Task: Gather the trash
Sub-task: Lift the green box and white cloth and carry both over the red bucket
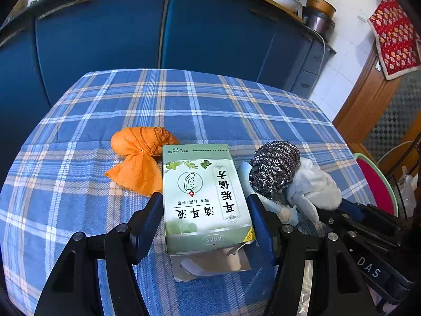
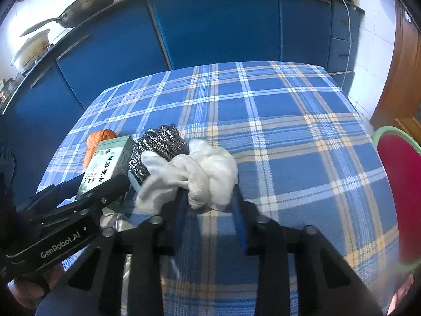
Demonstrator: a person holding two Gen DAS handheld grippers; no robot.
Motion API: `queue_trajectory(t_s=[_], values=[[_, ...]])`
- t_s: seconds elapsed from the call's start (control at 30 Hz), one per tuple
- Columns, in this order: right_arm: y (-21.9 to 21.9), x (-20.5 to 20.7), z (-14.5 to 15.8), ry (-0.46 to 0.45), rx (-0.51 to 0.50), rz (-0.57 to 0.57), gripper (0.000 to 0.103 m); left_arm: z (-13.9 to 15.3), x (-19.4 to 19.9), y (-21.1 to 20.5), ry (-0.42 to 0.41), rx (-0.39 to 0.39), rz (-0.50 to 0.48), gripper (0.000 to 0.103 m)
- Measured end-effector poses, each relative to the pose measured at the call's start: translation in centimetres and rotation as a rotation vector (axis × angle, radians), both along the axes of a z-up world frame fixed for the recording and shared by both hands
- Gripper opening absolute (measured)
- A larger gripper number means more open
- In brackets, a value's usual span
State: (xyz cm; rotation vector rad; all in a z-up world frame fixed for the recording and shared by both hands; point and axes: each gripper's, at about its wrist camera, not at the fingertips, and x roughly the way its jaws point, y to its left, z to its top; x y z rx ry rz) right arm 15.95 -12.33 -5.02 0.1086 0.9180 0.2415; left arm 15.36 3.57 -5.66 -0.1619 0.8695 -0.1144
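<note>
A green-and-white carton (image 1: 202,197) lies low at the centre of the left wrist view on the plaid-covered worktop (image 1: 210,105), clamped between the fingers of the left gripper (image 1: 205,210). Just beside it to the upper left lies a crumpled orange wrapper (image 1: 139,158), to the right a steel scouring ball (image 1: 275,168). In the right wrist view's centre, the right gripper (image 2: 208,200) is clenched on a white crumpled cloth (image 2: 202,173) touching that ball.

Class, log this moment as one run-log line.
left gripper: shut on green cardboard box | right gripper: shut on crumpled white cloth | both resting on checked tablecloth
</note>
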Motion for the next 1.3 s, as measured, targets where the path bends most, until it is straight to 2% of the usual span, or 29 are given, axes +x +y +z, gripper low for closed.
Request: queue_trajectory(t_s=[0.07, 0.13, 0.27, 0.6, 1.3], values=[[-0.1, -0.3, 0.0, 0.000, 0.003, -0.001, 0.022, 0.0, 0.0, 0.0, 0.000, 0.001, 0.002, 0.065], [-0.2, -0.7, 0.2, -0.005, 0.005, -0.003, 0.020, 0.1, -0.1, -0.1, 0.002, 0.005, 0.009, 0.064], [-0.9, -2.1, 1.1, -0.026, 0.024, -0.020, 0.020, 0.5, -0.7, -0.2, 0.004, 0.016, 0.020, 0.063], [-3.7, -5.9, 3.1, -0.069, 0.068, -0.066, 0.020, 3.5, -3.0, -0.8, -0.051, 0.027, 0.015, 0.062], [-8.6, -11.1, 6.0, -0.146, 0.127, -0.151, 0.020, 8.2, -6.6, -5.6, -0.141, 0.032, -0.103, 0.062]])
